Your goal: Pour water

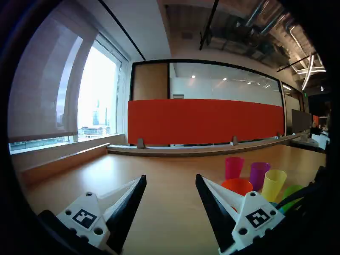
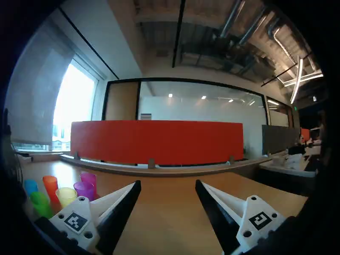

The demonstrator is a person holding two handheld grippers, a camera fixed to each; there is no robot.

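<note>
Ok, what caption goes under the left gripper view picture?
Open left gripper over the wooden table, colourful cups nearby.

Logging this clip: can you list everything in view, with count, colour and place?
Cups: six, pink, purple, yellow, orange, green, blue; clustered on the table, to the left in the right gripper view.
Table: one, light wood, under both claws.
Divider: one, red, standing along the table's far edge.
Window: one, bright, on the left wall.
Left claw: one, white with black fingers, open, above the table.
Right claw: one, white with black fingers, open, above the table.
</note>
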